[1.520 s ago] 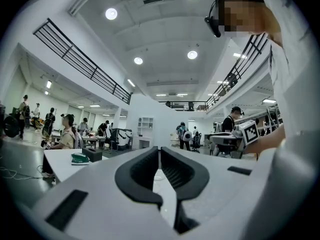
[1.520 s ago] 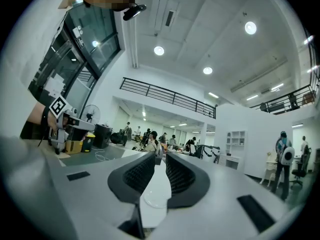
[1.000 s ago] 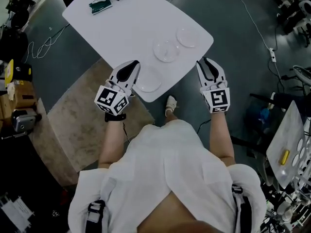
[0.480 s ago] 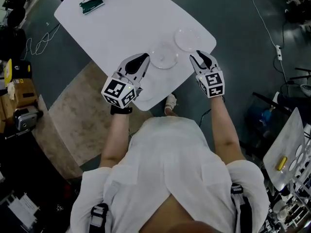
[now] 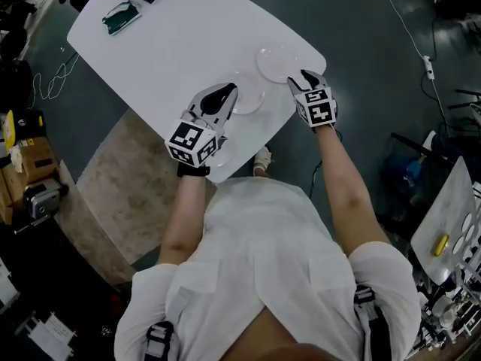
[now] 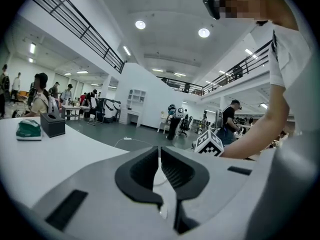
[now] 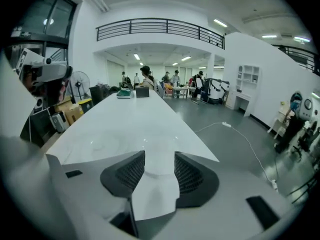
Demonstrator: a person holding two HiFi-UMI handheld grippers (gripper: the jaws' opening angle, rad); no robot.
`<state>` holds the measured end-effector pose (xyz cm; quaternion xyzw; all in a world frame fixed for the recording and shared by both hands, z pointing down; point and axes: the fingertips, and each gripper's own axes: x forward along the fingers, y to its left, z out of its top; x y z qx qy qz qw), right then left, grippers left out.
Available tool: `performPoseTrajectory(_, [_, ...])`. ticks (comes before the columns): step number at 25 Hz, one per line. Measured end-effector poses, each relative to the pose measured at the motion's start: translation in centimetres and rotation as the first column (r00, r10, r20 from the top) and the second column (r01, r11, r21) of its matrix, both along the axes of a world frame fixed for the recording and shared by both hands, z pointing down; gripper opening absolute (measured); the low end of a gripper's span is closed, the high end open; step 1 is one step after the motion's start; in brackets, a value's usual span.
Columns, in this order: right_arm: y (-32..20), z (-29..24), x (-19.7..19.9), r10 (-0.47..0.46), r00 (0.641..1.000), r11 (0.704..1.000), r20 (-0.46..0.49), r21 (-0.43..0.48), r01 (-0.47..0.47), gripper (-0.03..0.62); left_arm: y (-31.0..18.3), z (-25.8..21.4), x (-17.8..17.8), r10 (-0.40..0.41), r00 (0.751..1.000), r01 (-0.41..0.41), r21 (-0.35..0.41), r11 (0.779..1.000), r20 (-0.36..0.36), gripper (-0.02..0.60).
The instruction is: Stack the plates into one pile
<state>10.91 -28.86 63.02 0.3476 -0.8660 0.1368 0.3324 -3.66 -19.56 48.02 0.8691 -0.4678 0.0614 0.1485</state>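
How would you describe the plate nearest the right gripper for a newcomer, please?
Find the white table and follow its near edge to the right corner. A clear plate lies there, ahead of the right gripper, whose empty jaws are opening. Of the plates, it lies farthest right.

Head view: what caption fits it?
Left gripper, shut, and right gripper, jaws opening and empty, near plates on a white table.
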Motion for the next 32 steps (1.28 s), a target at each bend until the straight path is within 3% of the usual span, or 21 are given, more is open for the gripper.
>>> performPoseTrajectory(6, [-1.9, 2.9, 1.1, 0.111, 0.991, 0.987, -0.069, -0.107, -0.118, 0.243, -0.9, 1.5, 1.5, 0.033, 0.999, -0.033, -0.041, 0.999, -0.004, 0.023])
performPoseTrajectory(15, [-3.4, 5.8, 1.8, 0.313, 0.948, 0.911, -0.057, -0.266, -0.317, 0.261, -1.9, 3.2, 3.3, 0.087, 0.996, -0.086, -0.085, 0.993, 0.004, 0.023])
performPoseTrajectory(24, [-3.7, 5.8, 1.8, 0.336, 0.940, 0.898, -0.052, -0.283, -0.337, 0.258, -3.5, 4.2, 3.5, 0.086, 0.996, -0.084, -0.128, 0.988, 0.015, 0.023])
performPoseTrajectory(32, [0.0, 5.8, 6.4, 0.384, 0.919, 0.881, -0.088, -0.262, -0.393, 0.258, -3.8, 4.3, 6.4, 0.148, 0.989, -0.147, -0.135, 0.980, -0.001, 0.023])
